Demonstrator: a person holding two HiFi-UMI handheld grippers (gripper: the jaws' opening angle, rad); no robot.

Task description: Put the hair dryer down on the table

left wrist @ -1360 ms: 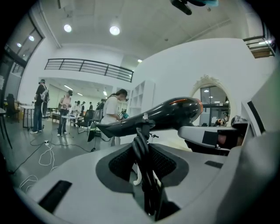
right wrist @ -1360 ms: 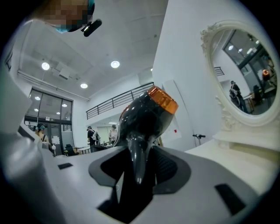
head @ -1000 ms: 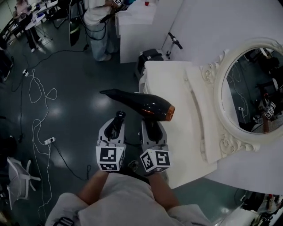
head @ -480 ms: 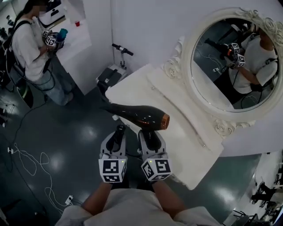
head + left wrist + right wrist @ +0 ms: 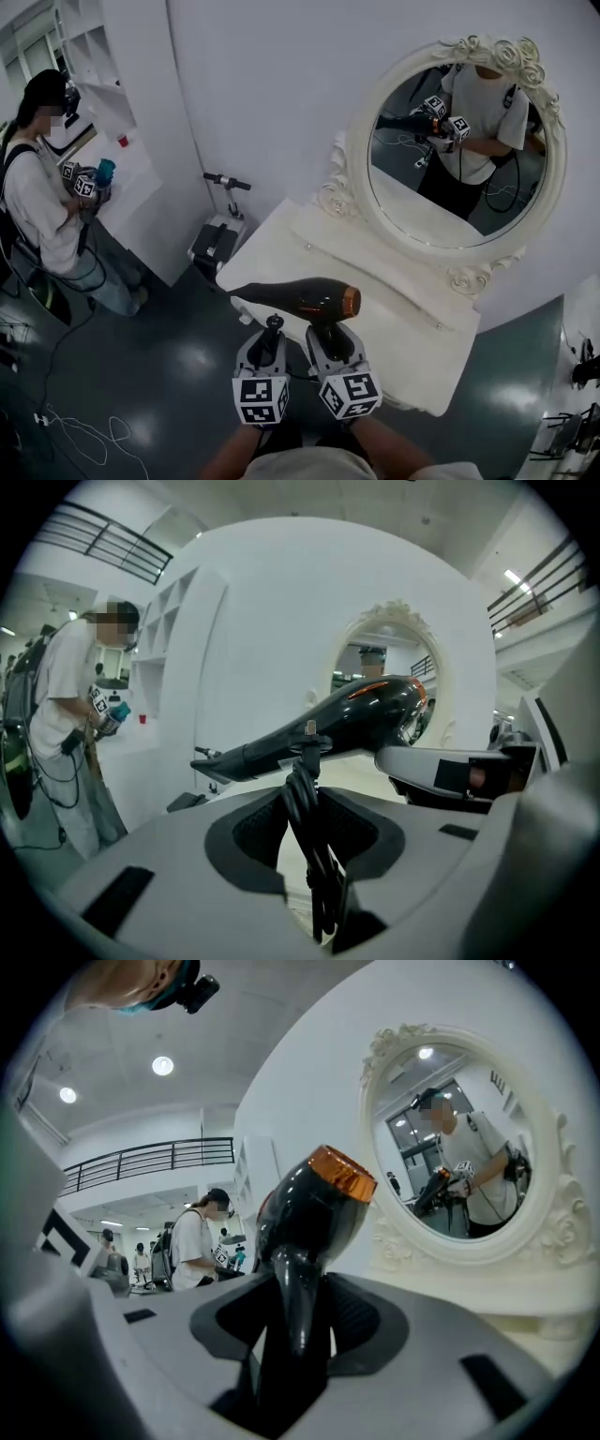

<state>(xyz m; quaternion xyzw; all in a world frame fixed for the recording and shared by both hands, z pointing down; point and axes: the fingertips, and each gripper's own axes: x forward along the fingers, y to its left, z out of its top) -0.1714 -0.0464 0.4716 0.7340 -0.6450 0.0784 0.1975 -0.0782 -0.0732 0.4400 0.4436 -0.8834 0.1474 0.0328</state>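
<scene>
My right gripper (image 5: 330, 339) has its jaws pinched on the handle of the black hair dryer (image 5: 298, 298). Its barrel lies level above the near left edge of the white worktop (image 5: 403, 337), clear of the surface. The jaws of my left gripper (image 5: 270, 339) clamp the dryer's bundled cord (image 5: 307, 808).

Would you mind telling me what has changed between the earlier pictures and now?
The hair dryer was carried round from beside the table's edge to over it, in front of the mirror. Unchanged: the right gripper clamps its handle, the left gripper its bundled cord; not yet set down.
</scene>
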